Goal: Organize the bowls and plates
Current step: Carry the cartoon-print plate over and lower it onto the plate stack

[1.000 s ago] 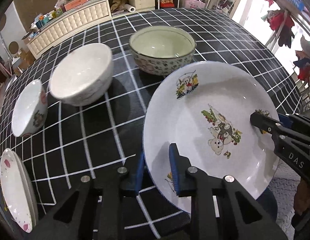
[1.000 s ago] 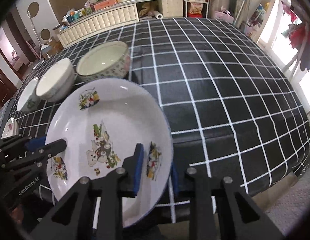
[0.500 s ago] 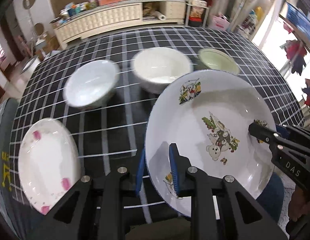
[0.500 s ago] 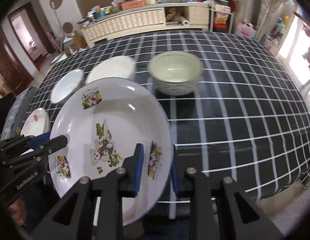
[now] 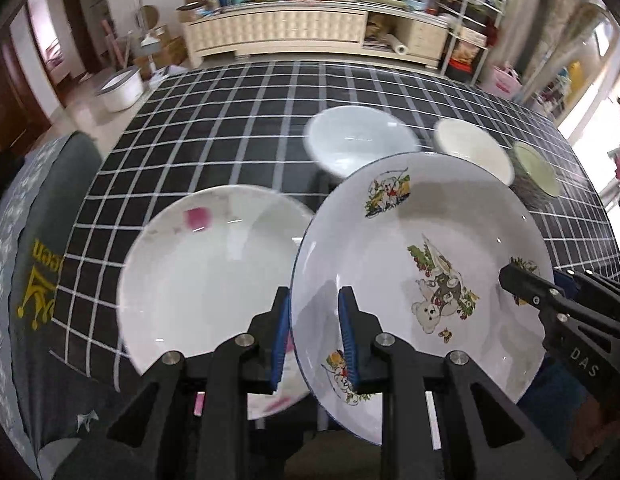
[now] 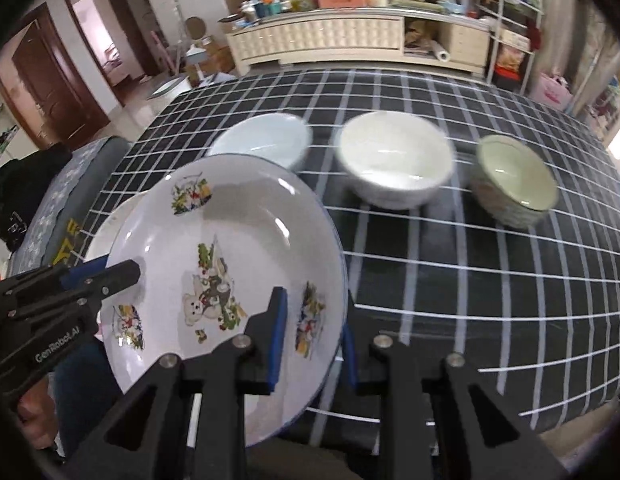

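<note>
Item: cartoon-print plate (image 5: 422, 264), large, white with a blue edge — carried off the table (image 5: 213, 128), both grippers clamped on its rim. Left gripper (image 5: 314, 336): fingers closed on the near-left rim, one pad inside, one beneath. Right gripper (image 6: 310, 332): fingers closed likewise on the near-right rim. The two-point hold on opposite sides likely keeps so wide a plate level and steady while it travels.

Item: pink-marked plate (image 5: 213, 272), white, lying flat on the table at the near-left edge. The carried plate overlaps its right side from above; probably it is the stacking base, plates gathered in one pile.

Items: three bowls in a row farther back — pale blue-white bowl (image 6: 265, 140), white bowl (image 6: 394, 160), green-lined patterned bowl (image 6: 514, 180), each standing upright and apart from its neighbour. They appear untouched, likely awaiting their own nesting.

Surroundings: black cloth with white grid over the table; a grey printed cover (image 5: 37, 264) at its left end.

Note: the carried plate must shift left to sit centred over the lower one before release.
</note>
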Tool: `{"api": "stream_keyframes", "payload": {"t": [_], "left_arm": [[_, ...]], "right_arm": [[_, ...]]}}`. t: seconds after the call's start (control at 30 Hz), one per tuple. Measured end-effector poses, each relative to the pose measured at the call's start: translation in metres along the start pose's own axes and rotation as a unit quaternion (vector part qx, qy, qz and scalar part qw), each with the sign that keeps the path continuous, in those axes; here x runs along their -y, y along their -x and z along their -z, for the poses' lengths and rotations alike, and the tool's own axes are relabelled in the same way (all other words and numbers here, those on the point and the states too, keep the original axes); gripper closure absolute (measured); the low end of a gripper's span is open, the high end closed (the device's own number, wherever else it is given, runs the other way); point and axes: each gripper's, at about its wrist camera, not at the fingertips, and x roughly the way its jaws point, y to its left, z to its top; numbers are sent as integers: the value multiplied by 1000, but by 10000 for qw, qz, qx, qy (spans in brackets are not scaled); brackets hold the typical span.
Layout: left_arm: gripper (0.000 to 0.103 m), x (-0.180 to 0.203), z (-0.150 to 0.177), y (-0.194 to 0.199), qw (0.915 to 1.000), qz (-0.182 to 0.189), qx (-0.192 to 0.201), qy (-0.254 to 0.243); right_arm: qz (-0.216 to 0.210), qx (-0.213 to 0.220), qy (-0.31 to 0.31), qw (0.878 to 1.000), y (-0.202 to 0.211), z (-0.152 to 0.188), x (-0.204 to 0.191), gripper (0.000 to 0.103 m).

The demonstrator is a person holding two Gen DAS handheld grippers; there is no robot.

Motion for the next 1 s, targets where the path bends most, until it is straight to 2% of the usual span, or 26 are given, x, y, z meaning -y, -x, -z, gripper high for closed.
{"api": "stream_keyframes", "payload": {"t": [0.57,0.73,1.0], "left_arm": [[81,-97,10,-15,9985,-298,-208,415],[81,-115,7,-20,9979,-333,-221,505],[81,-124,5,-30,9976,-333,-281,542]], "right_arm": [[-129,-364,738,9965,-53,-22,-94,74],[-146,-425,844,9954,-63,-23,-107,74],[-92,-580,889,9943,-78,-23,-115,74]]}}
